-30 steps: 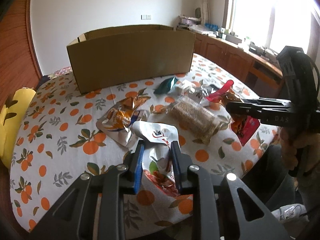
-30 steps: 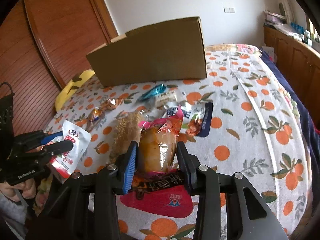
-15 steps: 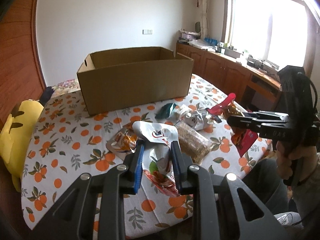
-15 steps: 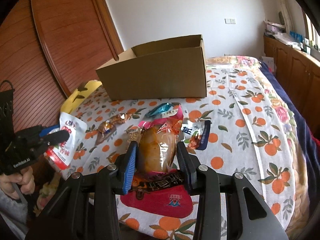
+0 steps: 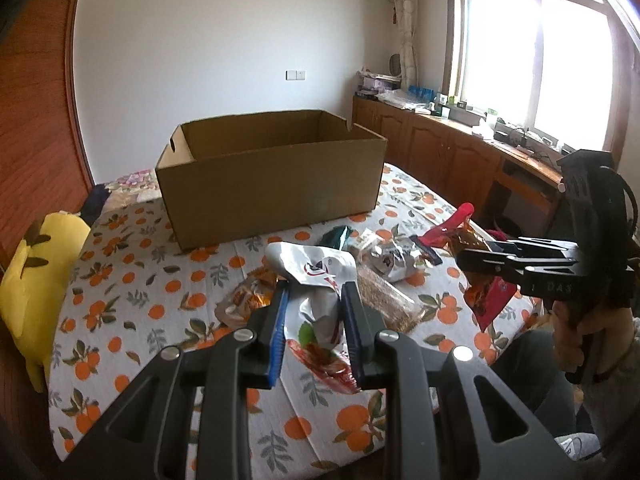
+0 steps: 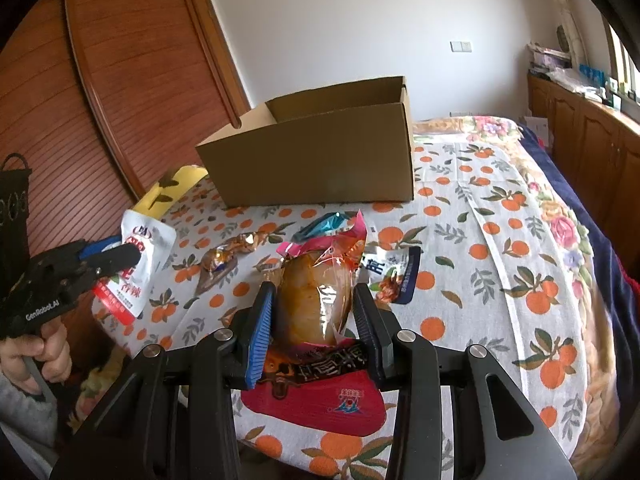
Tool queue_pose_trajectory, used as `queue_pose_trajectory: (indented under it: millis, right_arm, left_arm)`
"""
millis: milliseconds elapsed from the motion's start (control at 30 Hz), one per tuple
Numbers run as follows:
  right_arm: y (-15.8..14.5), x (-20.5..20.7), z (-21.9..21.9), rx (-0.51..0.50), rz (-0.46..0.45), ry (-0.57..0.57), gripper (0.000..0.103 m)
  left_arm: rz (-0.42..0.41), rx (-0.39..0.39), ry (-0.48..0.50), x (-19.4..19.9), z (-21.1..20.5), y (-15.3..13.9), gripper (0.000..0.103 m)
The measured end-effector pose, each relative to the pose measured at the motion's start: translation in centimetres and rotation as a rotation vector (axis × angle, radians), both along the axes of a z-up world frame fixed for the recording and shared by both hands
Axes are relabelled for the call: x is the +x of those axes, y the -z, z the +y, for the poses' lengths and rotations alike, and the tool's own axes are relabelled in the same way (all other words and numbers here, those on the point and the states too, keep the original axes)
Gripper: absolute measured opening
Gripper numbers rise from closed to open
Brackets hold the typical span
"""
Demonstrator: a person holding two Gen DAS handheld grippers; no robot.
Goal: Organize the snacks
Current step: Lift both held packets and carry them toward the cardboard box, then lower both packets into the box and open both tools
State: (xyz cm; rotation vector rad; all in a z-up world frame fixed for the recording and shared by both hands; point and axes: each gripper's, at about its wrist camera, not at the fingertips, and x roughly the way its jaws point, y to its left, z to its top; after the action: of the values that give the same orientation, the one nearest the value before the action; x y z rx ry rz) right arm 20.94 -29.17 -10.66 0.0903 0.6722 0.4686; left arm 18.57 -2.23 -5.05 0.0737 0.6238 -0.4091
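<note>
- Orange-print bedding [image 6: 500, 240] was spread beneath all items.
- Nearest, a white pouch [image 5: 316, 304] was clamped by the left gripper [image 5: 314, 300].
- A red chicken packet [image 6: 316, 300] was clamped by the right gripper [image 6: 314, 308].
- Loose snacks [image 6: 236, 248] were scattered beyond.
- Farthest, a cardboard box [image 5: 268, 184] was positioned, top open.
</note>
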Motion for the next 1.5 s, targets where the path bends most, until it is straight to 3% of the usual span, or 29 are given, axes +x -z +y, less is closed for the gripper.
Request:
queue_pose_trajectory:
  millis: [300, 767, 1033, 1233, 1500]
  right_arm:
    - [-2.8, 2.3, 1.0, -0.029, -0.052, -0.040, 0.039]
    - [-9.4, 11.3, 3.9, -0.107, -0.176, -0.103, 0.039]
    - [-10.1, 16.9, 6.4, -0.139, -0.183, -0.157, 0.039]
    - [-8.9, 20.9, 8.0, -0.150, -0.153, -0.177, 0.039]
    - [-7.1, 25.3, 8.0, -0.123, -0.092, -0.120, 0.039]
  left_arm:
    - [-0.066, 0.013, -0.015, 4.0, 0.1, -2.9, 0.023]
    - [-0.171, 0.014, -0.017, 14.2, 0.3, -7.3, 0.023]
    - [-0.156, -0.009, -0.017, 19.6, 0.6, -6.4, 0.024]
    - [-0.124, -0.023, -0.034, 23.3, 1.0, -4.7, 0.023]
    - [-0.055, -0.031, -0.049, 25.8, 1.4, -2.1, 0.025]
